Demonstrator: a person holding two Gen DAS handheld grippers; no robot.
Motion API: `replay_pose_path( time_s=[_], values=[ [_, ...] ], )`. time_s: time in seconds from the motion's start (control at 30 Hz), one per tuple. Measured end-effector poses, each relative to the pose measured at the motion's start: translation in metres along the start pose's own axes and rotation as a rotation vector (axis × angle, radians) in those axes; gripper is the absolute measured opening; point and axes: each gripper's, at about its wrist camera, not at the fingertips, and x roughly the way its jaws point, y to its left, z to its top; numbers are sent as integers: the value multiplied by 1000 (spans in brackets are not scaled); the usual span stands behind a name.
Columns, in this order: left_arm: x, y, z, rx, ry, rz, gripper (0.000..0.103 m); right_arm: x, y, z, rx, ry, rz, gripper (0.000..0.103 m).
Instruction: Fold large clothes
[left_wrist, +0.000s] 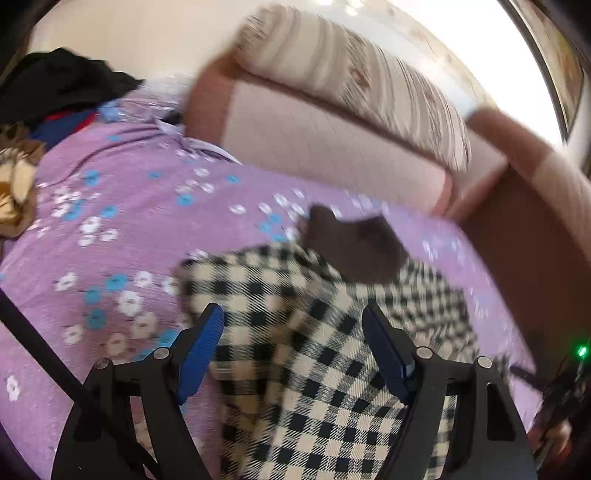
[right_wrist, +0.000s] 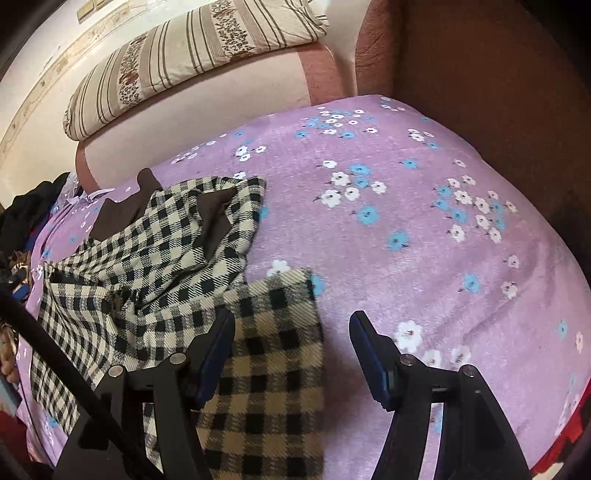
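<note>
A black-and-cream checked coat (left_wrist: 295, 369) with a brown lining flap (left_wrist: 354, 247) lies spread on a purple flowered bed cover (left_wrist: 110, 221). My left gripper (left_wrist: 292, 310) hovers open over the coat, and checked cloth shows between and below its blue pads (left_wrist: 201, 343). In the right wrist view the coat (right_wrist: 147, 258) lies rumpled at the left, brown lining (right_wrist: 118, 214) showing. My right gripper (right_wrist: 291, 315) is open above a flat checked sleeve end (right_wrist: 273, 369). Its left finger is over the cloth and its right finger is over the bare cover (right_wrist: 406, 240).
A striped pillow (right_wrist: 177, 55) rests on the pink padded headboard (right_wrist: 221, 122) behind the bed. A brown upholstered panel (right_wrist: 480, 74) borders the bed at the right. Dark and blue clothes (left_wrist: 62, 81) are piled at the far left, with gold fabric (left_wrist: 14, 199) beside them.
</note>
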Motion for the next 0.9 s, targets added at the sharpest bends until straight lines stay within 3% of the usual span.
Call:
replay_pose_path(
  time_s=[0.07,0.1,0.13,0.17,0.2,0.27,0.33,0.37,0.57,0.67,0.77,0.83,0.9],
  values=[
    [17,-9,-6,38,42,19,76,1,-2,0,-9,6,5,72],
    [26,-12,-9,48,72,27,72,3,-2,0,-13,13,9,74],
    [35,-14,-11,49,106,20,61,7,-2,1,-16,25,20,75],
    [42,-14,-12,41,143,16,19,13,-2,2,-16,43,32,75],
    [49,-12,-15,23,185,37,4,18,-2,2,-15,57,37,75],
    [50,-9,-18,2,179,42,3,30,1,1,-13,74,39,74],
    [37,-9,-14,-16,149,47,3,36,8,0,-20,100,82,37],
    [29,-9,-10,-29,128,37,3,36,11,0,-29,108,88,6],
    [-58,-7,21,-87,-103,21,3,-28,41,21,-122,-71,96,6],
    [-81,1,32,-97,-194,99,3,-51,52,50,-129,-162,101,6],
    [-74,19,38,-126,-193,178,3,-34,58,81,-103,-166,77,6],
    [-53,33,34,-147,-161,211,4,-5,63,94,-89,-131,50,6],
    [-27,41,27,-141,-109,295,5,34,72,102,-85,-76,1,6]
  ],
)
